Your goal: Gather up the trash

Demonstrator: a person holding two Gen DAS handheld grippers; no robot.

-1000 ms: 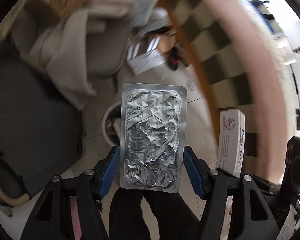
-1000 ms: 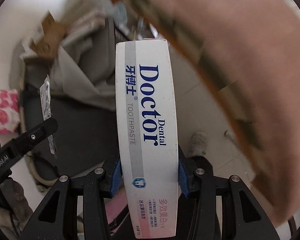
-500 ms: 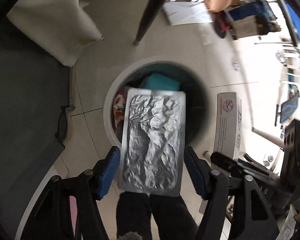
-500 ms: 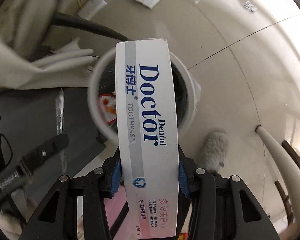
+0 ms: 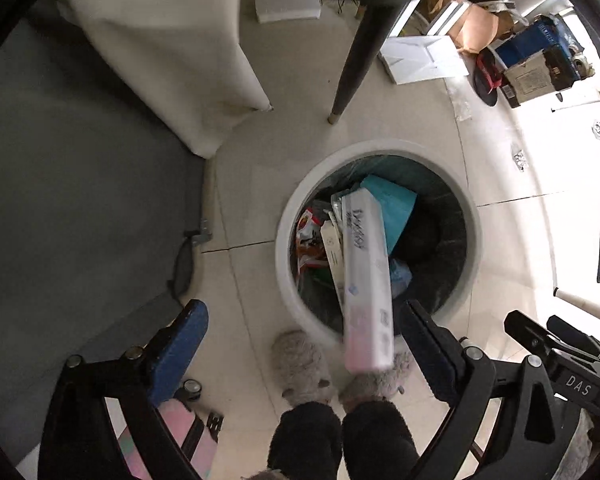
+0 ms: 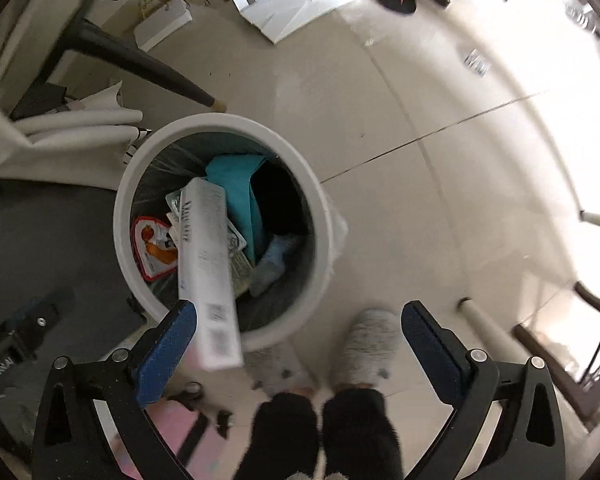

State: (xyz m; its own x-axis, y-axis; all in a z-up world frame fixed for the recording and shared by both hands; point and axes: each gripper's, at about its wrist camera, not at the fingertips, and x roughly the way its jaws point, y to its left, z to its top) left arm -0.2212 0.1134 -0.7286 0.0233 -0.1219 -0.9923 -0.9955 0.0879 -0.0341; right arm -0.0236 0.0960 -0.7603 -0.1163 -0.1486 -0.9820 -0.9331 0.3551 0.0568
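A toothpaste box (image 5: 366, 276) is caught mid-fall over the white trash bin (image 5: 296, 312). The left gripper (image 5: 304, 350) and right gripper (image 6: 298, 348), jaws spread wide and empty, are best kept centred above the rim.

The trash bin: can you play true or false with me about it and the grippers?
1. The left gripper is wide open with nothing between its pads. True.
2. The right gripper is squeezing the toothpaste box. False: it is open, and the box is blurred, tipping into the trash bin.
3. The bin is empty. False: a teal packet, a red and white wrapper and more lie inside.
4. The bin stands on a pale tiled floor. True.
5. Fuzzy grey slippers stand beside the bin. True.
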